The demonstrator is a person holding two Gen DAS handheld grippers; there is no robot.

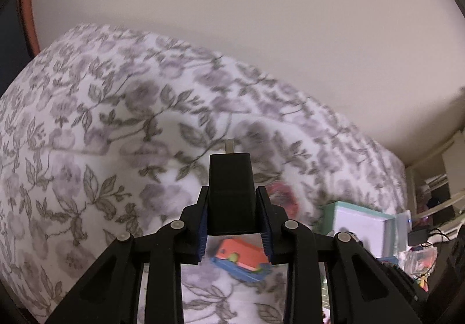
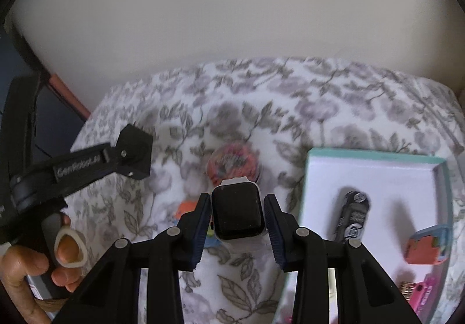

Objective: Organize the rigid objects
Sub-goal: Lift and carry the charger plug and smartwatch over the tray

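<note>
Black and boxy, the plastic charger block (image 1: 229, 196) sat pinched in the jaws of my left gripper (image 1: 234, 225), with a small metal tip poking out of its far end. My right gripper (image 2: 237, 222) carried a smart watch with a dark glass face and a pale grey band (image 2: 237, 212). Its jaws stood narrow on both sides of the watch. A thin gap seemed to show on the right, so that hold looked loose to me.

Both things hung in the air over the bed with its soft flowered cover (image 2: 334, 97). The teal cardboard box with the white inside (image 2: 375, 178) lay on the bed to the right, and I judged that both things should go there.

What could go wrong? The watch was smooth and rounded, so it could slip out and drop if I tilted the gripper. Its bendy band could catch on the box wall on the way in. The charger was hard with flat sides, so it sat firm, but its tip could snag the cover if I went too low.

Inside the box lay a dark shiny toy car (image 2: 353, 215) and an orange and blue toy block (image 2: 427, 247). I could knock them if I came in too fast. A round red patterned tin (image 2: 232, 161) and another orange and blue block (image 1: 241, 261) sat on the cover below. The person's hand (image 2: 32, 271) held the left gripper's handle.
</note>
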